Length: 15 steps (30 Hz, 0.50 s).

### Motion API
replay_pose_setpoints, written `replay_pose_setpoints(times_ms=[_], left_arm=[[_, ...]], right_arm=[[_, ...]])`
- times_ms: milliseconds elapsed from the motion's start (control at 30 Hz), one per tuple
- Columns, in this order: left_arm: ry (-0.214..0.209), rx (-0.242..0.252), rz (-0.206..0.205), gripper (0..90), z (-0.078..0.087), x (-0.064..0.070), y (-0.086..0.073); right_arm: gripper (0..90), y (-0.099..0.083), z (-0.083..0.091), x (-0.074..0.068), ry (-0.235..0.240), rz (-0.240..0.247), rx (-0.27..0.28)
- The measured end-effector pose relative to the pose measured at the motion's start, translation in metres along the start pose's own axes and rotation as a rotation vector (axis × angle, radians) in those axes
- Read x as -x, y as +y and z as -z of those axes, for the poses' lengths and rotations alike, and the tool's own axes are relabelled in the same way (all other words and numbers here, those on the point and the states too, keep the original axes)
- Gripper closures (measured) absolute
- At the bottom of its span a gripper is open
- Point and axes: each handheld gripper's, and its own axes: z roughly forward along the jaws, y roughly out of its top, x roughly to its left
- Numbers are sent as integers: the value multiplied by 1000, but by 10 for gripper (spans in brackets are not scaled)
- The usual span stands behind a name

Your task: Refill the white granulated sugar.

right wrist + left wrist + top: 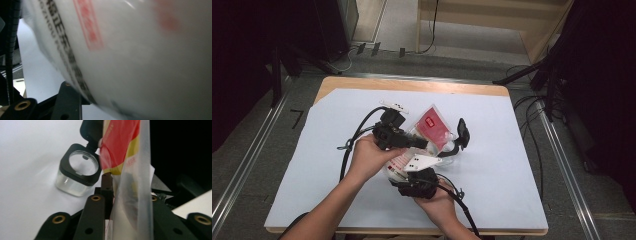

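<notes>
White sheeting covers the table, with dark floor and black stands around it.

At the centre, the left gripper has its jaws pressed together on a clear plastic bag; in the left gripper view the film runs up between the two black jaws. The right gripper comes in from below, close under the bag's near end. Its own view is pressed against printed white film, with one jaw showing at the bottom left, and I cannot tell whether it is clamped on the bag or merely against it.

The bag is held up off the table between the two hands, not lying flat. It is translucent, with a red and yellow packet inside and red and black print on its film.

Just beside it on the sheet stands a small clear jar with a black square collar, its black lid hanging open. It looks empty.

By my reading the bag is in hand but nothing has gone into the jar; opening or emptying the bag seems left to do.
</notes>
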Motion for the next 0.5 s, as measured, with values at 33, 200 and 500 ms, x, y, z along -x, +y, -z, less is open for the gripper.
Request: replay_pose_setpoints(times_ms=[33, 200, 500], left_arm=[[0, 4, 1, 787, 0, 1, 0], [-9, 16, 9, 743, 0, 0, 1], [46, -38, -20, 654, 17, -1, 6]], right_arm=[[558, 0, 0, 0, 0, -8, -1], [611, 1, -1, 2, 39, -46, 3], [629, -2, 0, 3, 101, -71, 22]])
